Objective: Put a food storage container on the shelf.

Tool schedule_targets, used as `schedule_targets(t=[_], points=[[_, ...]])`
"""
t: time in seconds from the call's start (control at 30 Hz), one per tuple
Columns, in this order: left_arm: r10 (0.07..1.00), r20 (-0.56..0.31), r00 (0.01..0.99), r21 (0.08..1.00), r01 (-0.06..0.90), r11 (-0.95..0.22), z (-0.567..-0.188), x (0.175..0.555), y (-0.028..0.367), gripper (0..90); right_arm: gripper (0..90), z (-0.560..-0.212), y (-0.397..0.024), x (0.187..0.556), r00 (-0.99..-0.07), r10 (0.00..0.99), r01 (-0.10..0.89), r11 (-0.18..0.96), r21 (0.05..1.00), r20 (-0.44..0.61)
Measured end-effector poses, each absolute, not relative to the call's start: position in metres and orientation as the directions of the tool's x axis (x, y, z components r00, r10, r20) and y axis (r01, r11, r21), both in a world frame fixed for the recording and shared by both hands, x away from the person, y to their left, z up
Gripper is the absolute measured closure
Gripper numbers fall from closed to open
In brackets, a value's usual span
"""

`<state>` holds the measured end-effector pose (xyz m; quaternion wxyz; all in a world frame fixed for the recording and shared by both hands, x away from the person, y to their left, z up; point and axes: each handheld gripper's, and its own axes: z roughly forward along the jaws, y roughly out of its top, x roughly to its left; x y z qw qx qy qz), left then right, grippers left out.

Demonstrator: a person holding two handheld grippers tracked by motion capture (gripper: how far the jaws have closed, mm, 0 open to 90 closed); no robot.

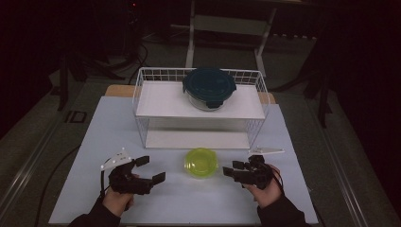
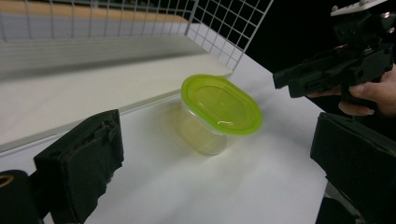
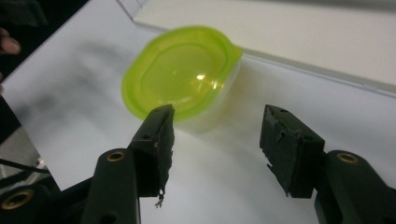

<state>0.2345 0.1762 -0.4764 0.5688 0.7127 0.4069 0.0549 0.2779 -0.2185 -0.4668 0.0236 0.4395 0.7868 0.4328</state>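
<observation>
Nearest me, my left gripper (image 1: pixel 150 170) sits low over the white table (image 1: pixel 94 142) with its jaws spread wide and nothing between them, angled inward so the opening faces the middle of the table. My right gripper (image 1: pixel 231 169) mirrors it on the other side, jaws parted to a moderate gap and empty; in the right gripper view the pads (image 3: pixel 159 140) stand clear of everything. Between the two, just ahead of the fingertips, stands the small clear container with the lime-green lid (image 1: pixel 201 162), upright on the table with its lid seated flat. I judge I keep both grippers flanking it because this is the thing I mean to handle, and coming at it from two sides lets me steady it or pick it up. Just behind it is the white wire rack (image 1: pixel 142 94), its lower shelf open toward me, which looks like a ready slot for the little tub. On the upper shelf rests a round glass container with a dark blue lid (image 1: pixel 209 87), set well back. Past the table the room falls into darkness.
</observation>
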Motion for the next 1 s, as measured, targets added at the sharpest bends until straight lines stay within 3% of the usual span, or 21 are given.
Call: schedule_targets(t=[0.6,0.73,1.0], points=[[0.585,-0.557,0.589,0.683,0.726,-0.081,-0.486,0.290,0.131,3.8,43.4,-0.474,-0.209,0.312,-0.529,0.661,0.787,0.148,0.599,0.532],[0.577,-0.657,0.485,0.587,0.810,-0.012,-0.502,0.303,0.129,15.6,50.5,-0.481,-0.200,0.319,-0.509,0.673,0.807,0.153,0.571,0.538],[0.560,-0.714,0.420,0.516,0.857,0.015,-0.514,0.316,0.121,39.5,57.8,-0.491,-0.195,0.328,-0.476,0.687,0.831,0.148,0.536,0.548]])
